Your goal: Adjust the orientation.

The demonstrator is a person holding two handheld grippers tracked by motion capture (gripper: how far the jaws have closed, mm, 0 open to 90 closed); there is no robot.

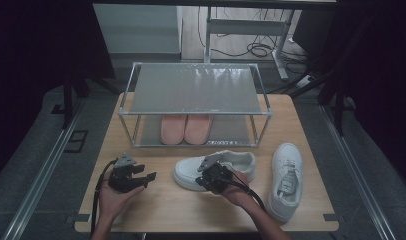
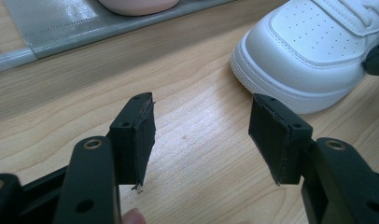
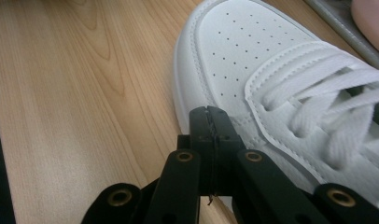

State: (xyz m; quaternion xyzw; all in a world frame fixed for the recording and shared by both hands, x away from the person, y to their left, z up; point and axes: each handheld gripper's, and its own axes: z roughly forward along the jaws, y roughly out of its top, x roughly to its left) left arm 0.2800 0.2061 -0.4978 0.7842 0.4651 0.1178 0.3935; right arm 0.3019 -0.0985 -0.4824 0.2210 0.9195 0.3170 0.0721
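Nudging white leather lace-up sneaker [image 1: 214, 170] at lower centre of the high view: right gripper [image 3: 210, 122], jaws pressed shut with nothing between, against the shoe's side near the toe. Left gripper [image 1: 141, 177] at lower left, jaws apart, empty. Next, probably: opening right jaws, clamping the sneaker's rim, lifting toward metal-framed shoe rack [image 1: 195, 90].

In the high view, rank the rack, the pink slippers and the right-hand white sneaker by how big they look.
1. Rack, clearly largest.
2. Right-hand sneaker.
3. Pink slippers, partly hidden under the rack's top shelf and farther from the camera, so places 2 and 3 are unsure.
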